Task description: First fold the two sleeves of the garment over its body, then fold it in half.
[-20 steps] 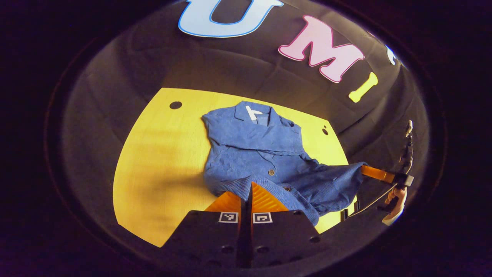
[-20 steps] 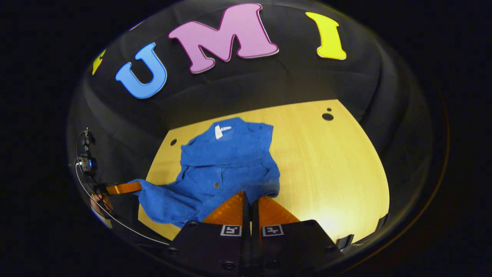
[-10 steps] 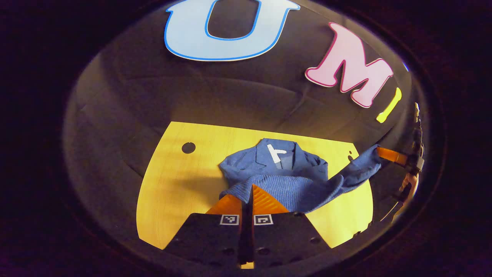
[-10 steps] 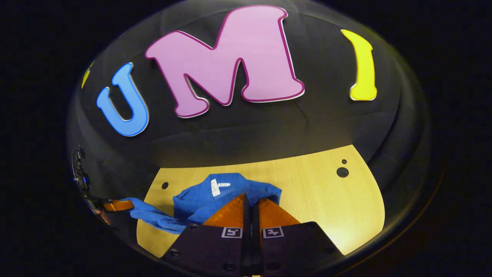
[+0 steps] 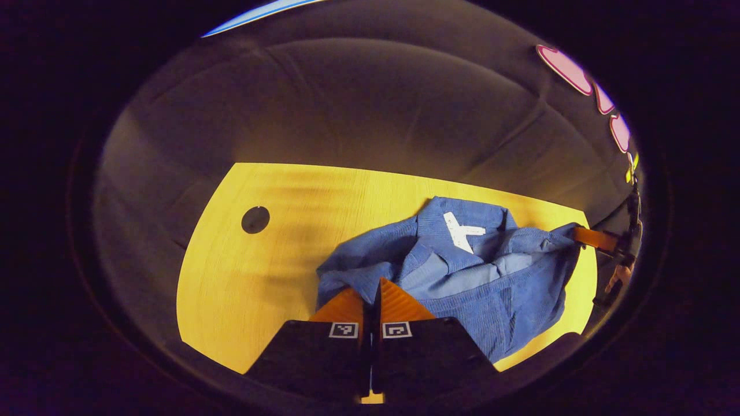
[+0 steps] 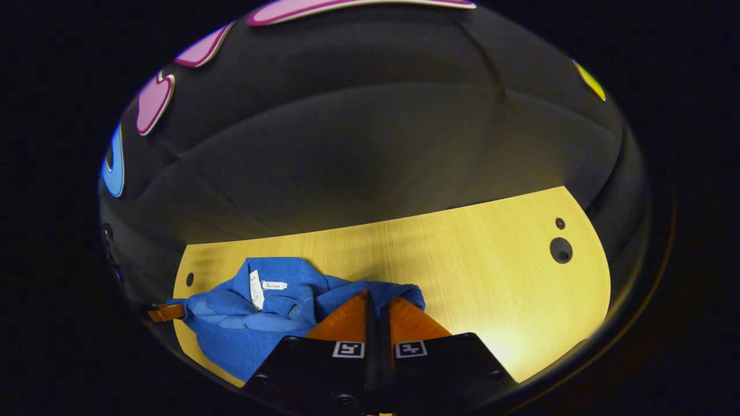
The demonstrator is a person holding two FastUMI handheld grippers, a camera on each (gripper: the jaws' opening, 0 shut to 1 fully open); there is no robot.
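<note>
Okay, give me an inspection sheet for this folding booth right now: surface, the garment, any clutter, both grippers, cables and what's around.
Surface: yellow wooden table with a round hole near one side and a round hole near the other.
Job's things: blue garment bunched on the table, hem edge brought up toward the collar, white neck label showing.
Clutter: nothing seen.
Grippers: left gripper has its orange fingers together on the garment's edge; right gripper likewise, fingers closed on the fabric.
Cables: nothing clearly seen.
Surroundings: black cloth wall behind the table; a hand at the far edge of the left gripper view.
</note>
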